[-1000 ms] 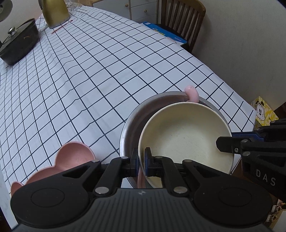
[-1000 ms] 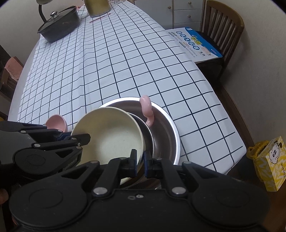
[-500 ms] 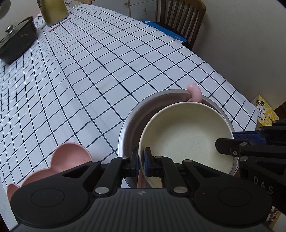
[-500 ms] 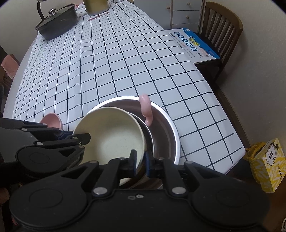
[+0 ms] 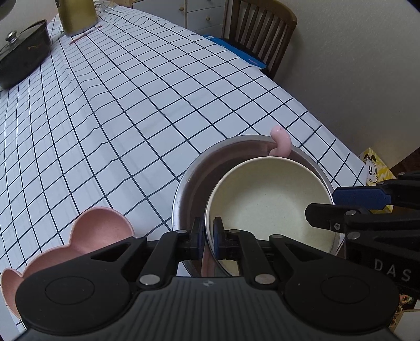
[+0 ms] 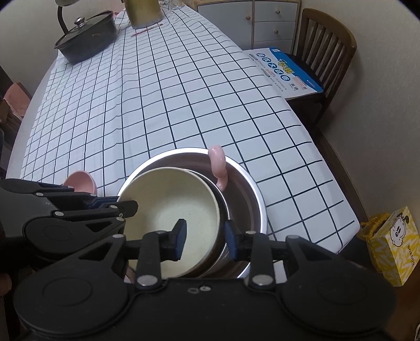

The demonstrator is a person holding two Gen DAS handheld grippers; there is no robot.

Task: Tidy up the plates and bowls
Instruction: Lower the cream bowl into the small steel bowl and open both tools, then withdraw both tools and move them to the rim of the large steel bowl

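A cream bowl (image 5: 267, 204) lies tilted inside a steel bowl (image 5: 210, 162) at the table's near right corner. A pink curved handle (image 5: 282, 144) hooks over the steel rim behind it. My left gripper (image 5: 209, 236) is shut on the cream bowl's near rim, its jaws just starting to ease. In the right wrist view my right gripper (image 6: 206, 240) straddles the cream bowl's (image 6: 168, 209) right rim; its jaws are opening and the pads stand off the rim. A pink bear-shaped bowl (image 5: 99, 233) rests on the cloth to the left.
A checked cloth covers the table (image 6: 162, 91). At the far end stand a black lidded pot (image 6: 86, 36) and a gold container (image 6: 143, 13). A wooden chair (image 6: 325, 44) holding a blue leaflet (image 6: 286, 70) stands right of the table, with a yellow box (image 6: 393, 244) on the floor.
My right gripper's jaws have parted from the cream bowl's rim, which they were pinching before. The left gripper keeps its hold, and the bowls have barely shifted.
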